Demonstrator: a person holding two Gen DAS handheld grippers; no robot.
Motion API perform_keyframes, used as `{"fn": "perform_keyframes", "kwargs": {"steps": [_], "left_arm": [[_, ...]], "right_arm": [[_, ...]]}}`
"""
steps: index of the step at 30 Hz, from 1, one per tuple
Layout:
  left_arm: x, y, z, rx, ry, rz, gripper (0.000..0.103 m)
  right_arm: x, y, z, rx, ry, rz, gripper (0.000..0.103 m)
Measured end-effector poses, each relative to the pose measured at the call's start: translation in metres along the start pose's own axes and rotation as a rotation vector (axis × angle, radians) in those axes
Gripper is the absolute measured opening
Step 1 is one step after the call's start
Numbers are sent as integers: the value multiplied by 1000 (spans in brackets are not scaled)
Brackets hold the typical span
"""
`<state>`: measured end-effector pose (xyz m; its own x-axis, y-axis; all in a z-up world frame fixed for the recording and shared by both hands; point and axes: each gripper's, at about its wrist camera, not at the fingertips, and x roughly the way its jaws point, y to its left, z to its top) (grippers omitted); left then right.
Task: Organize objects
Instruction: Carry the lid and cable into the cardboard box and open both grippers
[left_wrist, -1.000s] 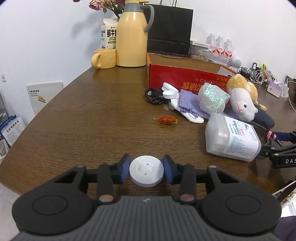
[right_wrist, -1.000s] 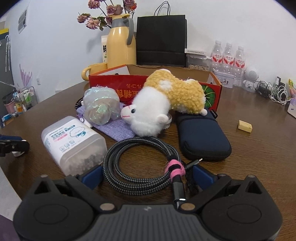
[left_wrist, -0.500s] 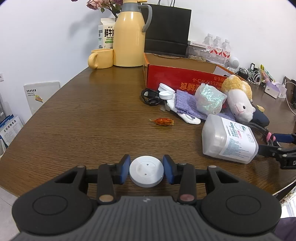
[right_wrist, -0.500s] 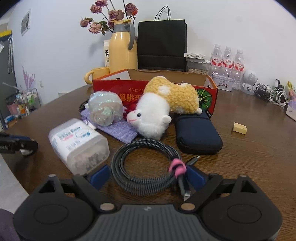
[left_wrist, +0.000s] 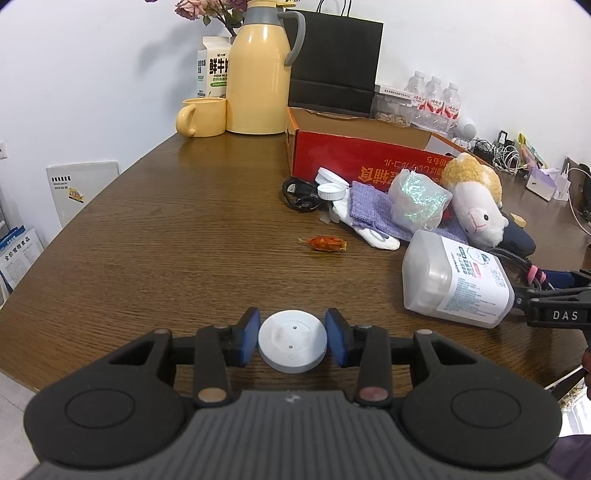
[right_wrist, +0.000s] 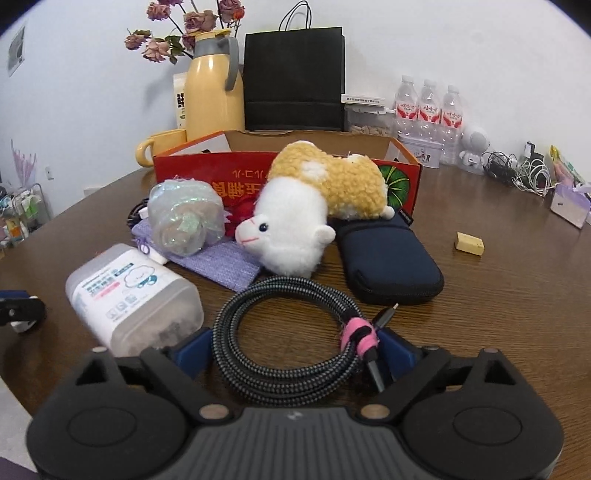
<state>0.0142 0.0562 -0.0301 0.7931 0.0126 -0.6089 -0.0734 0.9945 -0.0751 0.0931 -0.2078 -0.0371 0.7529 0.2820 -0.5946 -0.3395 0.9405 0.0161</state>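
Note:
My left gripper (left_wrist: 292, 325) is shut on a white round lid (left_wrist: 292, 345) near the table's front edge; its blue pads touch the lid's two sides. My right gripper (right_wrist: 297, 341) stands wide around a coiled black braided cable (right_wrist: 258, 332) with a pink tie (right_wrist: 360, 332), and both pads press on the coil's sides. The coil lies just in front of a white and tan plush sheep (right_wrist: 295, 229). In the left wrist view the right gripper (left_wrist: 546, 291) shows at the right edge, behind a translucent labelled bottle (left_wrist: 454, 280) lying on its side.
An open red cardboard box (left_wrist: 369, 162) stands behind the pile. Around the plush lie a navy pouch (right_wrist: 388, 258), an iridescent bag (right_wrist: 184, 218), a purple cloth (right_wrist: 221, 262), white caps (left_wrist: 330, 184) and an orange sweet wrapper (left_wrist: 325, 243). A yellow flask (left_wrist: 258, 74), mug (left_wrist: 203, 118) and black bag (left_wrist: 332, 62) stand at the back.
The right gripper's pads have drawn in a little against the cable coil, and its view has rolled slightly. The left gripper still holds the lid in the same place.

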Motion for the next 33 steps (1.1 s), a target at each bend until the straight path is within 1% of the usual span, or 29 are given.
{"fn": "perform_keyframes", "kwargs": {"steps": [5, 8, 12, 17, 21, 24, 27, 29, 33], "left_arm": [[0, -2, 4, 3, -5, -8, 40], [-3, -6, 12, 16, -32, -19, 40], [-4, -15, 39, 35, -89, -36, 40], [0, -32, 85, 68, -185, -64, 40], [15, -50, 128, 80, -244, -80, 40], [32, -59, 155, 71, -263, -81, 40], [56, -67, 178, 55, -254, -86, 40], [76, -72, 192, 41, -242, -75, 40], [116, -78, 213, 21, -209, -69, 40]], "right_arm": [[-11, -5, -3, 0, -29, 21, 91], [-23, -7, 1, -10, -64, 28, 91], [-38, -11, 17, -37, -133, 33, 91], [-36, -18, 55, -77, -211, 34, 91], [-18, -25, 93, -81, -256, 46, 91], [5, -30, 124, -82, -264, 55, 91], [34, -34, 154, -74, -256, 61, 91], [55, -36, 170, -71, -245, 65, 91], [105, -37, 193, -77, -183, 88, 91]]}}
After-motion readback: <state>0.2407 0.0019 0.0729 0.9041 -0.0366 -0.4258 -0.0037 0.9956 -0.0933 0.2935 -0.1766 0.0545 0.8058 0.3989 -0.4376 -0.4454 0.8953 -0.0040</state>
